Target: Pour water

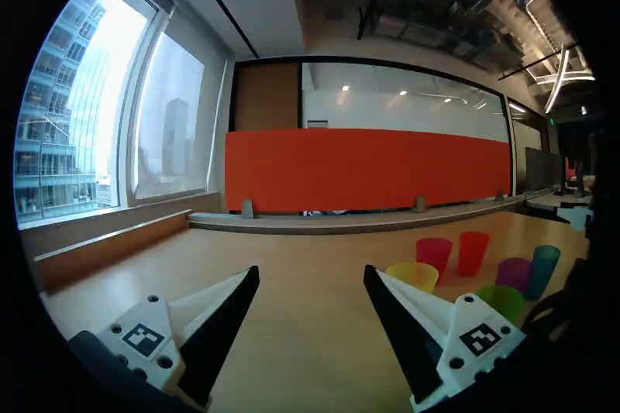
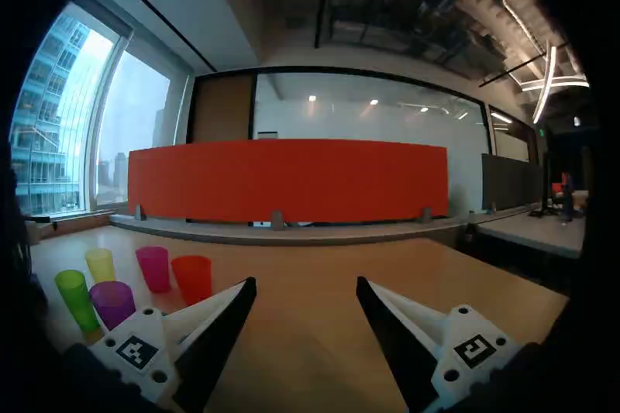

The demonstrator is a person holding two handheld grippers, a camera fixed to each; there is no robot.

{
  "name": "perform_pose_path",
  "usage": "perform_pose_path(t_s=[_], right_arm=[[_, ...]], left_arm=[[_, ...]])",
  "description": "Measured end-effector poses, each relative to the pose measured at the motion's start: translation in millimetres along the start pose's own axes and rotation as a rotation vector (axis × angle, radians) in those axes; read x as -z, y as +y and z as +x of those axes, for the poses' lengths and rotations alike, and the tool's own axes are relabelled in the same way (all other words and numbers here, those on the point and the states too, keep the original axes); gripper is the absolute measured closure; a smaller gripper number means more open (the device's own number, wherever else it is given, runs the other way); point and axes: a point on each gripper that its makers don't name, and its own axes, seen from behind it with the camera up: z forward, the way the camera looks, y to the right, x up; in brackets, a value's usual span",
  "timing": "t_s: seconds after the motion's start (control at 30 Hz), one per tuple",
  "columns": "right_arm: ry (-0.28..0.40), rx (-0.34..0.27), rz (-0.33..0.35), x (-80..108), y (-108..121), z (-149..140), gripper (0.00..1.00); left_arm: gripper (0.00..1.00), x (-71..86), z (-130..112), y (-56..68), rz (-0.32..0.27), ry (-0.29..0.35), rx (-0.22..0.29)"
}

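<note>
Status: holding left gripper (image 1: 310, 270) and right gripper (image 2: 304, 281) low over wooden desk (image 1: 310, 351), both spread wide, gripping nothing. Finding cups (image 1: 473, 254) standing upright, long axes vertical, clustered between the two: lying just right of the left gripper's fingers, yellow cup (image 1: 413, 275) closest; lying left of the right gripper's fingers, purple cup (image 2: 113, 303) and green cup (image 2: 76, 298) closest. Judging neither clearly nearer; needing a sideways approach. Not making out water in any. Noting orange partition (image 1: 364, 169) beyond.
</note>
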Motion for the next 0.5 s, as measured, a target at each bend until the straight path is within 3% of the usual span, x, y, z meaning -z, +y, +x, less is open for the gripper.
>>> perform_pose_path(t_s=[0.5], right_arm=[[0.0, 0.0, 0.0, 0.7, -0.8, 0.3, 0.0]], left_arm=[[0.0, 0.4, -0.2, -0.3, 0.0, 0.0, 0.0]])
